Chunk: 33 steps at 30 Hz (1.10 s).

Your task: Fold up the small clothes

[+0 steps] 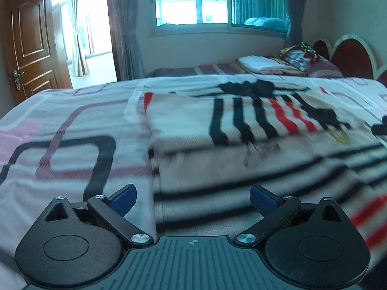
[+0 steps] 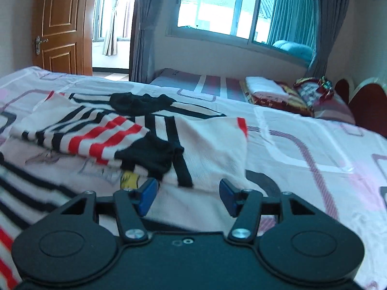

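Right wrist view shows the striped garment (image 2: 135, 145) lying on the bed (image 2: 314, 149), directly ahead of and partly under my right hand-held gripper (image 2: 185, 194). Its jaws are released, with cloth visible below the gap but nothing pinched between the blue pads (image 2: 147, 194). One sleeve (image 2: 101, 135), banded red and black with a black cuff, is folded inward across the white body. The garment's right edge runs away from this gripper toward the window (image 2: 241, 14).

Left wrist view shows the same garment (image 1: 241, 125) ahead and to the right of my left hand-held gripper (image 1: 193, 199), whose jaws also stand apart and empty. The folded layer's left edge lies just ahead of the left pad line. The garment's long axis appears to run across both views, side to side, so I judge each gripper sits near one end of the near hem, the right one closer to the cloth.

Surroundings: folded bedding (image 2: 268, 88) and a patterned pillow (image 2: 314, 89) rest well apart at the headboard end. Nothing stands between either gripper and the garment. Motion blur limits fine detail.
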{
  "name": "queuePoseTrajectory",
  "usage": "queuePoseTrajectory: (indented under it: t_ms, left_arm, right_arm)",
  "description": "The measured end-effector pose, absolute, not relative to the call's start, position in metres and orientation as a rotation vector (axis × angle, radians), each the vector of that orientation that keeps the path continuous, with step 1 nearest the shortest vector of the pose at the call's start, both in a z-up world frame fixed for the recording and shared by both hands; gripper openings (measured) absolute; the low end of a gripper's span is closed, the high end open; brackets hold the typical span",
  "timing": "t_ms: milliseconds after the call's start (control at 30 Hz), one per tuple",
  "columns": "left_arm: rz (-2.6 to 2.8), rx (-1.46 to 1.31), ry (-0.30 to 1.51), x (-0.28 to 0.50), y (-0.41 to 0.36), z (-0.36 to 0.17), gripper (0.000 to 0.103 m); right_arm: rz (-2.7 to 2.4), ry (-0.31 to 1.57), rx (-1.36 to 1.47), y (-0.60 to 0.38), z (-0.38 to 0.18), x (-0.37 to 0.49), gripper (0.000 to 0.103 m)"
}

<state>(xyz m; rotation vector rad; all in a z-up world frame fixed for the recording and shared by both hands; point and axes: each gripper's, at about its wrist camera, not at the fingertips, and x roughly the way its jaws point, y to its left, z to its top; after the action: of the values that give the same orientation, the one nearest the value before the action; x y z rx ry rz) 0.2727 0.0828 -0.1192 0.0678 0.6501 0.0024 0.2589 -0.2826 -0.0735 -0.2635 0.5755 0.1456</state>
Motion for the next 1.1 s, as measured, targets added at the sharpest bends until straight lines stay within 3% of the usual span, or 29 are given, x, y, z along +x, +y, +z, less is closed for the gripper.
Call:
queuePoseTrajectory:
  t_ms: [233,333,400,833,933,1100]
  left_arm:
    - [-0.039,0.072,0.705,0.199,0.076,-0.126,0.099]
    - [-0.042,0.084,0.733,0.176,0.074,-0.131,0.088]
    - [-0.047,0.056,0.74,0.16,0.072,-0.131,0.087]
    - [-0.244,-0.279,0.808,0.105,0.096,-0.131,0.085]
    - [-0.276,-0.429,0.814,0.116,0.111,-0.137,0.073]
    - [-0.366,-0.547,0.828,0.118,0.114,-0.147,0.067]
  right_arm:
    - [0.131,0.574,-0.312,-0.292,-0.072,0.192,0.056]
    - [0.108,0.579,-0.314,-0.296,-0.073,0.166,0.056]
    - [0.098,0.589,-0.275,-0.303,-0.074,0.148,0.056]
    - [0.203,0.783,0.343,-0.385,-0.113,0.066,0.056]
    - [0.264,0.797,0.487,-0.391,-0.118,0.076,0.055]
    - [0.325,0.823,0.553,-0.382,-0.123,0.09,0.044]
